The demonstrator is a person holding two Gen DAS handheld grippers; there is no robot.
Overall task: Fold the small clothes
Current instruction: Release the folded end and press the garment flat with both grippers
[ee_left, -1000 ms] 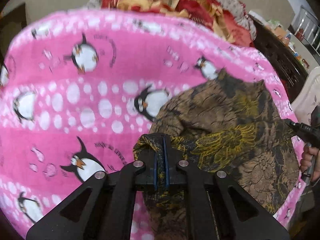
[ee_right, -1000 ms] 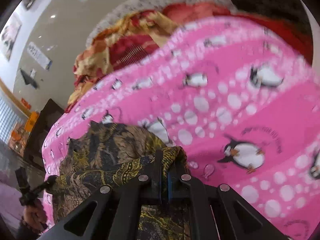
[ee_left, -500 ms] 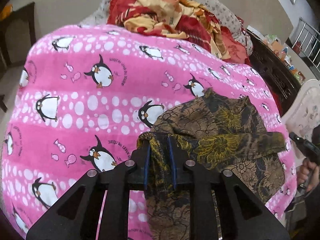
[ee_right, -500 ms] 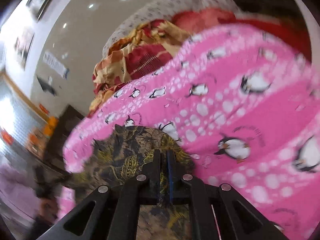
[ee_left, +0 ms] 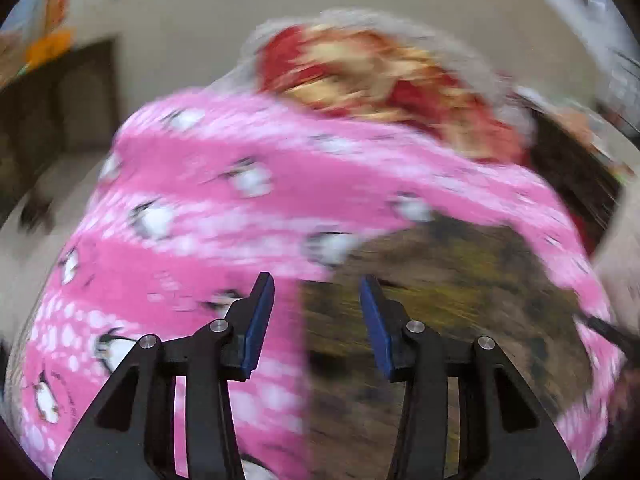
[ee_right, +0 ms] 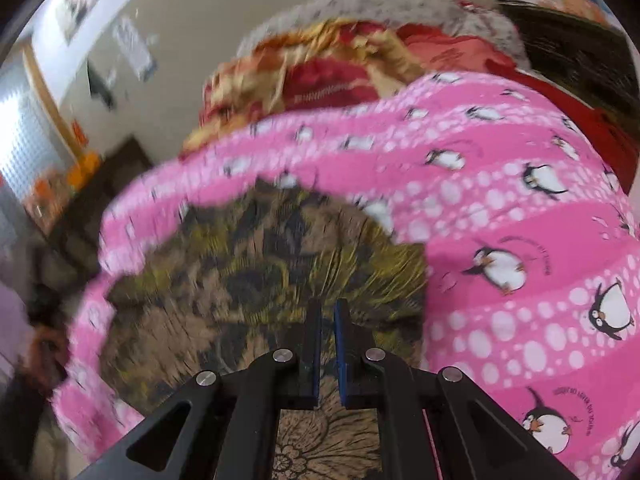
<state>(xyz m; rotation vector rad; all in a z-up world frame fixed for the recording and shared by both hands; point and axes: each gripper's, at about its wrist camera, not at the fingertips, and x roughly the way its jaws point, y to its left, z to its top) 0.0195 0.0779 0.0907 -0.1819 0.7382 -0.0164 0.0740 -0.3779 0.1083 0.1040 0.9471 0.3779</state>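
- In the left wrist view, heavily blurred, the left tool [ee_left: 317, 322] is seen with its blue pads parted and nothing between them; the jaws have just been opening, so the cloth is released.
- The brown and yellow patterned garment [ee_left: 452, 320] is spread in the lower right of that view, lying flat on the pink penguin blanket [ee_left: 208, 200].
- In the right wrist view, the right tool [ee_right: 327, 344] is shown at the bottom centre with its jaws almost together. Whether cloth is pinched between the pads cannot be told; the garment [ee_right: 256, 276] is seen directly beyond them.
- There the garment fills the lower left and centre, with the pink blanket [ee_right: 520, 208] around it.
- A red and gold bundle of bedding [ee_right: 320, 76] is piled at the top of the frame, well apart from the garment.
- The garment is judged to be light, thin and limp, likely to sag and crease when lifted.
- A hold at a corner or hem edge is judged best, with both corners taken together so the fold stays even.
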